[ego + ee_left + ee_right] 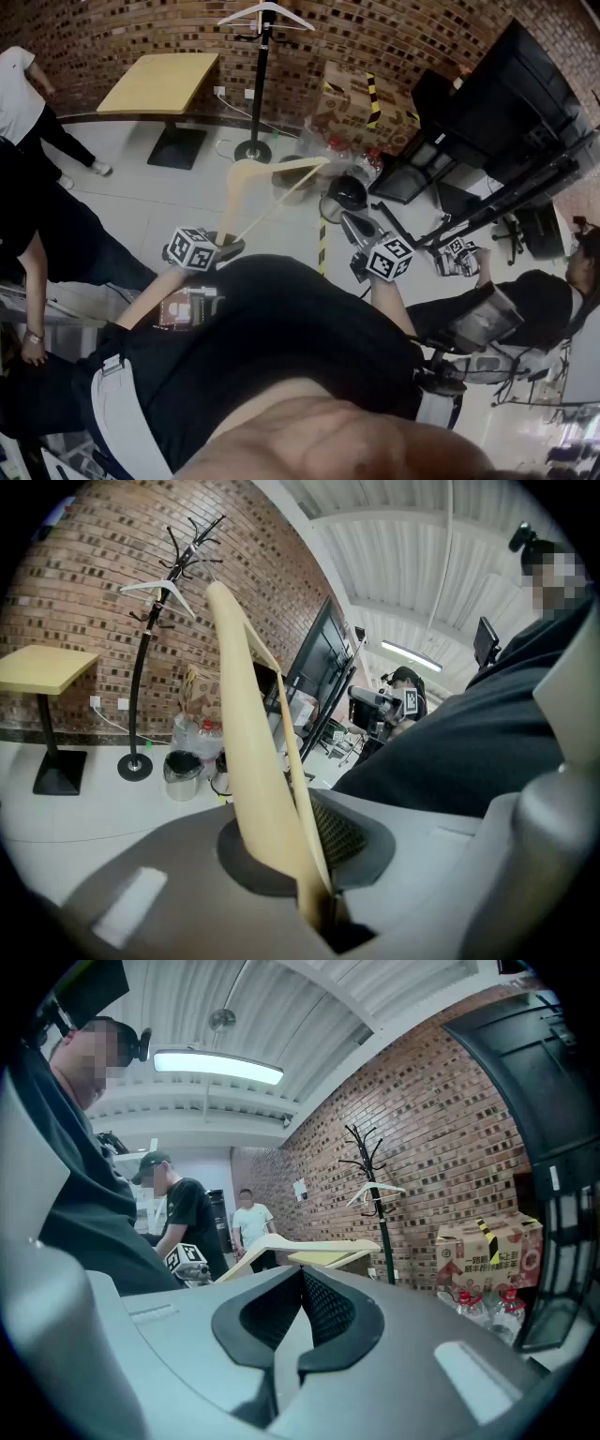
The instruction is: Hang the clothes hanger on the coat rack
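Clothes hanger [246, 724], pale smooth wood, triangular, gripped by left tongs [317, 897]

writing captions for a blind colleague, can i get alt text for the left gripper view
The left gripper is shut on one end of a pale wooden clothes hanger that rises up the frame. Behind, a black coat rack carrying a white hanger stands against a brick wall.
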The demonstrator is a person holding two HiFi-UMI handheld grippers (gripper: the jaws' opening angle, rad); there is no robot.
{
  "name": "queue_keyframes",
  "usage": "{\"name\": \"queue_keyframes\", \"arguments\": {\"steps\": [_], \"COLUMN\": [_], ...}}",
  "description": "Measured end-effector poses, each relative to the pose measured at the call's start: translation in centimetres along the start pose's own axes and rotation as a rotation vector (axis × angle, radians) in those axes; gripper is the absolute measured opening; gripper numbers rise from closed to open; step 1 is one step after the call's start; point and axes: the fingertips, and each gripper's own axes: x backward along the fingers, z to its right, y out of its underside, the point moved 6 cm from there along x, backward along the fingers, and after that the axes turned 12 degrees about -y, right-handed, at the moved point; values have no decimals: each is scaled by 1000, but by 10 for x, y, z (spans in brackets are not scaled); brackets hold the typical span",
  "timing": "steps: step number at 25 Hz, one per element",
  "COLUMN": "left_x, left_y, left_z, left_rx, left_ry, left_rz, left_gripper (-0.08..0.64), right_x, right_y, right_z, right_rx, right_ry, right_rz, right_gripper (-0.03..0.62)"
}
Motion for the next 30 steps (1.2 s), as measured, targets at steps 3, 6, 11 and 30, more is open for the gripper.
{"name": "queue_keyframes", "arguments": {"steps": [3, 6, 11, 30], "left_x": [-21, -42, -59, -52], "left_y": [-6, -16, -33, -177], "left_z": [12, 21, 9, -214], "left_rx": [5, -10, -39, -110], "left_ry": [13, 12, 6, 51], "left_rz": [-3, -4, -4, 42], "left_gripper": [23, 22, 21, 23], "right_x": [23, 45, 57, -139], "right_y": [2, 6, 10, -103], "right_z": [16, 34, 53, 165], "right_rx": [-4, -5, -9, 52], "right_ry": [21, 37, 73, 164], "right_rz": [5, -2, 5, 0], "right_gripper": [14, 14, 14, 14]}}
